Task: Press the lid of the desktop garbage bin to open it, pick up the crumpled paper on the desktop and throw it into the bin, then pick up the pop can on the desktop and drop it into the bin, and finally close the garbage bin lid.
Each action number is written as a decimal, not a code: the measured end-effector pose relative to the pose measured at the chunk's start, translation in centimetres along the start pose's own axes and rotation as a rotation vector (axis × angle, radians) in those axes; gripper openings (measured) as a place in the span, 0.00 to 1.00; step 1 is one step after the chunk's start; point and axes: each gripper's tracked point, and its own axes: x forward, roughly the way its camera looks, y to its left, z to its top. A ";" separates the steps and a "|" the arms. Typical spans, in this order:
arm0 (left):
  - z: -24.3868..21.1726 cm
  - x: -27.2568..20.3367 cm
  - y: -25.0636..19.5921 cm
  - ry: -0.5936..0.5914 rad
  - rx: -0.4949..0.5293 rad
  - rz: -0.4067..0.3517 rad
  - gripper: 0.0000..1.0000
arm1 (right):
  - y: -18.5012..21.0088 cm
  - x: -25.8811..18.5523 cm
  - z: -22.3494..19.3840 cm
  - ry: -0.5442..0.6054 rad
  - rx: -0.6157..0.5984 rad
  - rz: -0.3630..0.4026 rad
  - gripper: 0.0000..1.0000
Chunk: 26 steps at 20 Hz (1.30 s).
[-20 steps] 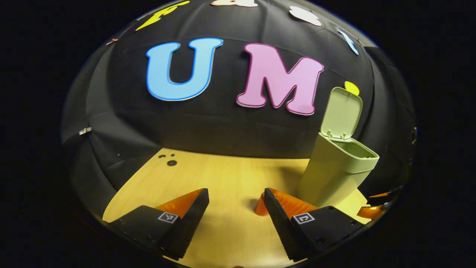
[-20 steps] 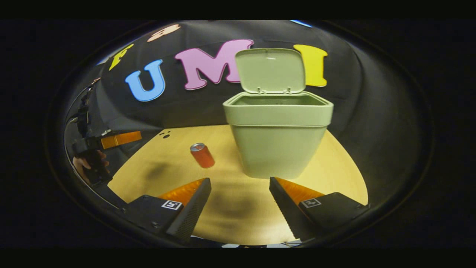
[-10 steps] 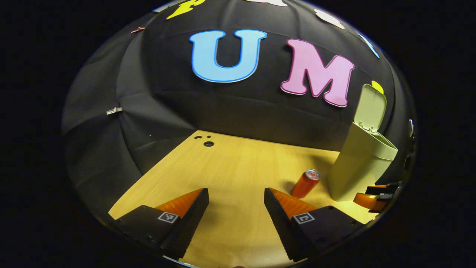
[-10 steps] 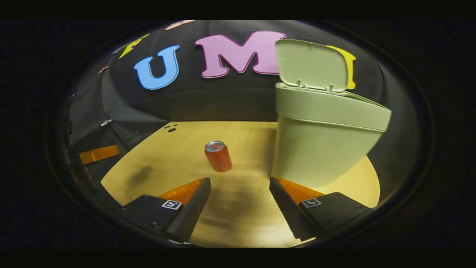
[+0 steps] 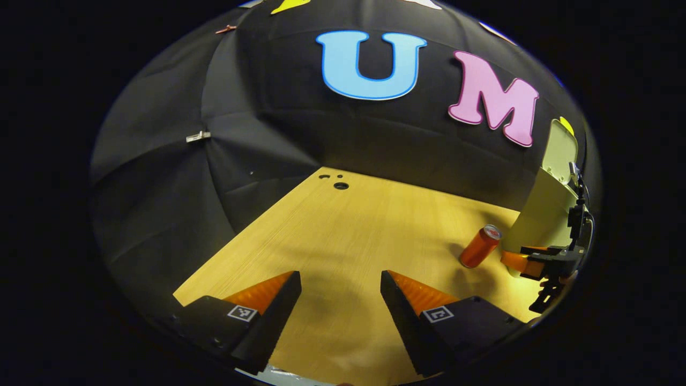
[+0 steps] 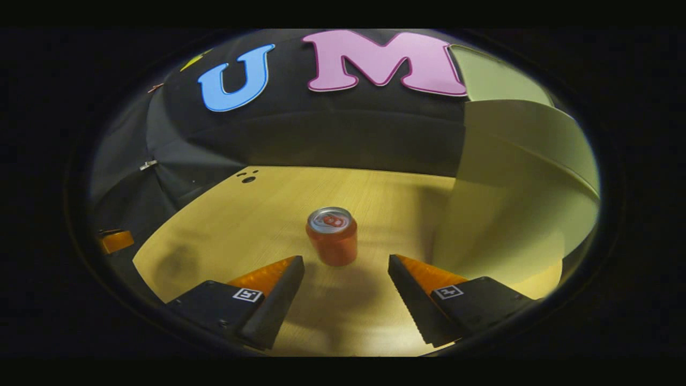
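An orange-red pop can (image 6: 332, 237) stands upright on the wooden desktop (image 6: 241, 225), just ahead of my right gripper (image 6: 346, 292), which is open with the can a little beyond its fingertips. The pale green bin (image 6: 514, 214) rises close on the right of that view, its lid (image 6: 498, 78) raised. In the left gripper view my left gripper (image 5: 341, 300) is open over bare desktop, with the can (image 5: 480, 246) far to its right, the bin (image 5: 544, 214) behind it, and the right gripper (image 5: 541, 262) beside the can.
Black cloth walls close off the back and left of the desktop. A few small holes (image 5: 340, 185) sit near the desktop's far corner. Part of the left gripper (image 6: 115, 241) shows at the left edge of the right gripper view.
The right gripper has swung left and come closer to the can, which now sits centred before its fingers. The left gripper has drawn away to the left; can and bin slid toward its view's right edge.
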 end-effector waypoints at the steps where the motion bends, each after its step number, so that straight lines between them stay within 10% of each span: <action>1: -0.3 0.3 0.5 0.009 -0.014 0.012 0.96 | 0.3 0.8 -0.1 0.006 -0.005 0.001 0.99; 23: -4.2 2.8 1.5 0.100 -0.070 0.043 0.96 | 0.6 10.9 0.2 -0.017 -0.142 -0.067 0.98; 26: -4.2 2.6 1.3 0.101 -0.064 0.039 0.96 | 0.5 10.8 0.3 -0.015 -0.140 -0.064 0.86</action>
